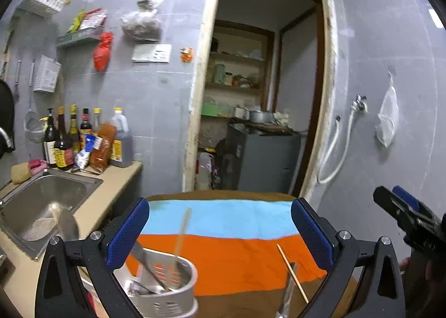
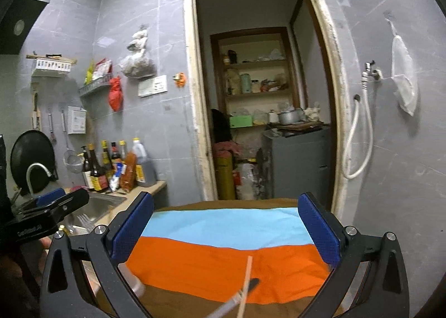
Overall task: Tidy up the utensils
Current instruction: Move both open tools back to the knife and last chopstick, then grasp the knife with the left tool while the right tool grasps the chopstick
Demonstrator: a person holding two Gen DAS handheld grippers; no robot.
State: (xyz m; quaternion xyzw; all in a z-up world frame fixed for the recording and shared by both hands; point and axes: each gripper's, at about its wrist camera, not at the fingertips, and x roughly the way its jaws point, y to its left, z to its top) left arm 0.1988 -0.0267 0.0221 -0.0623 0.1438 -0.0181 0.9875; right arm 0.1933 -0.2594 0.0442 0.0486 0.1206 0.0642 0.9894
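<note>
- Grippers first: the left gripper [image 1: 220, 234] has its blue pads spread wide with nothing between them, and the right gripper [image 2: 225, 230] is spread just as wide and holds nothing.
- Down by the near edge of the table [image 1: 251, 305], on its left side, stands a metal utensil holder [image 1: 164, 287] with holes in its wall.
- A knife [image 1: 147, 265] and a pale chopstick [image 1: 181, 237] lean inside the holder.
- On the near right part of the table lies a wooden chopstick [image 1: 292, 273], touching a dark-handled utensil [image 1: 290, 284]; it is too blurry to tell what kind.
- An orange and blue cloth [image 1: 237, 248] covers the middle of the table, with the blue half toward the far edge.
- Just left of the table is a counter with a metal sink [image 1: 47, 201].
- At the far corner of the counter stand sauce bottles [image 1: 69, 139].
- Past the far edge of the table is an open doorway [image 1: 264, 89] with shelves behind it.
</note>
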